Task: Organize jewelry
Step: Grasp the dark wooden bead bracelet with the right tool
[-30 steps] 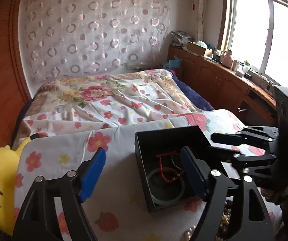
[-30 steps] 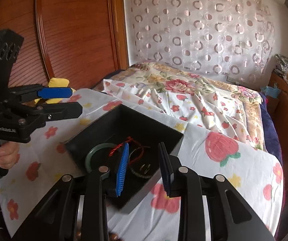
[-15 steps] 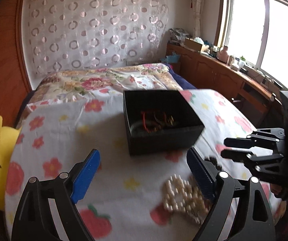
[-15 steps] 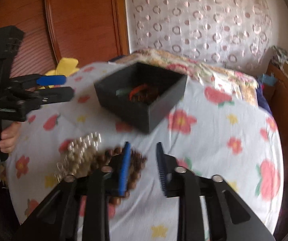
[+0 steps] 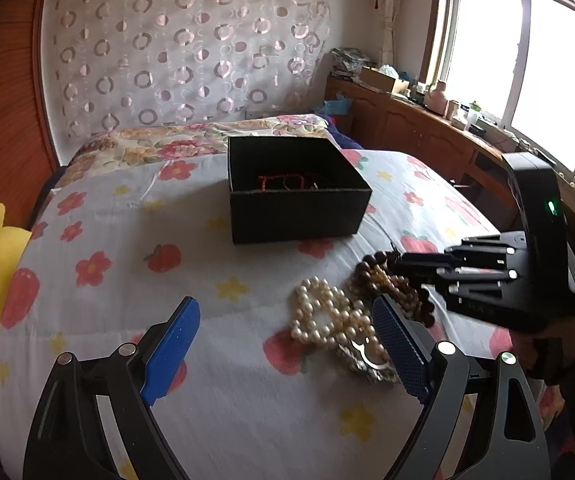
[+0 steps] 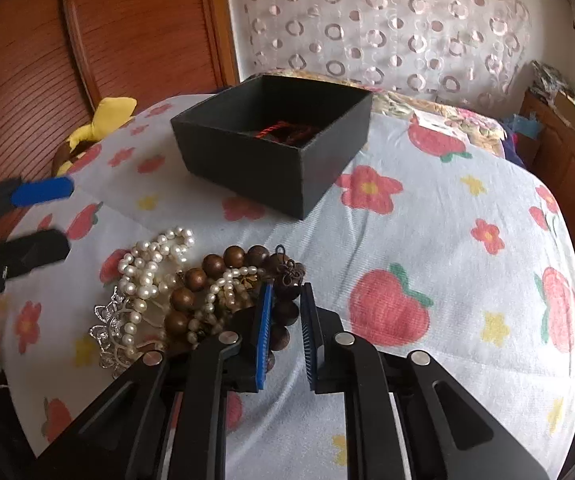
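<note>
The right gripper (image 6: 287,312) has just been closing, and its blue pads now stand narrowly apart around the dark wooden beads (image 6: 283,312) at the near end of the pile; whether the pads already press the beads I cannot tell, though the gap looks about bead-wide. The left gripper (image 5: 287,344) is spread wide and holds nothing, hanging low over the cloth (image 5: 227,380) with the pearl strand (image 5: 327,316) just inside its right finger.

The jewelry lies in one tangled heap: pearls, brown beads and a small silver piece (image 6: 107,332), overlapping each other. Beyond it, toward the far side, sits the black box (image 6: 271,152), open, with a red cord (image 6: 279,128) and other pieces already in it.

The step in hand looks like picking the wooden strand out of the heap. Next, the right pads need to bite firmly, then lift slowly, since pearls are threaded among the brown beads and may drag along. The box is near, so the carry is short.
</note>
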### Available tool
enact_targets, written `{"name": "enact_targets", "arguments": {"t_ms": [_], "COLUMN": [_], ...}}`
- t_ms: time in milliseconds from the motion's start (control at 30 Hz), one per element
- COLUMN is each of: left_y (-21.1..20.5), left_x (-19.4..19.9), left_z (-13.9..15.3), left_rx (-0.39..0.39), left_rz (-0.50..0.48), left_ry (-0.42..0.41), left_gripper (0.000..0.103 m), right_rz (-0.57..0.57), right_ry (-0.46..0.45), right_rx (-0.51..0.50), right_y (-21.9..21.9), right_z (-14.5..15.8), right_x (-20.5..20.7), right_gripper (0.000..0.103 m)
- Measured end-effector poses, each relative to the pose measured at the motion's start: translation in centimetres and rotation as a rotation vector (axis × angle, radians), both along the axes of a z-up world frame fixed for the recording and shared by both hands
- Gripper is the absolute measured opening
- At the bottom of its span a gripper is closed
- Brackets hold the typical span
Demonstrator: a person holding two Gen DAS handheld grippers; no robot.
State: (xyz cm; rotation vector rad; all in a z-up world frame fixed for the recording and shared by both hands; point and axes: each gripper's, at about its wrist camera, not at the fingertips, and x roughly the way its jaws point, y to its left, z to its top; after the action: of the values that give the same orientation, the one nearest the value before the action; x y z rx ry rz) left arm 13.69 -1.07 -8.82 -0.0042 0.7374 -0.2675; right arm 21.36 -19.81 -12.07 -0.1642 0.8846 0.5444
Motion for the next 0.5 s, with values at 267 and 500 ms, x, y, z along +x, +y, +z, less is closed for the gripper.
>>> {"name": "enact_targets", "arguments": {"t_ms": [267, 500], "left_y": [-0.4, -0.9], "left_x": [-2.0, -2.4], "left_z": [-1.8, -2.3], "left_rx": [-0.001, -0.018], "left_rz": [0.002, -0.004], "left_ry": [0.041, 0.064], "left_gripper": [0.085, 0.085], "right_rz": [-0.028, -0.045], "right_ry": [-0.149, -0.254], "right_rx": [0.065, 0.095], "right_y": [-2.1, -5.0], "right_z": [4.0, 7.5], "right_x": [-2.7, -5.7], "right_gripper": [0.015, 0.015]}}
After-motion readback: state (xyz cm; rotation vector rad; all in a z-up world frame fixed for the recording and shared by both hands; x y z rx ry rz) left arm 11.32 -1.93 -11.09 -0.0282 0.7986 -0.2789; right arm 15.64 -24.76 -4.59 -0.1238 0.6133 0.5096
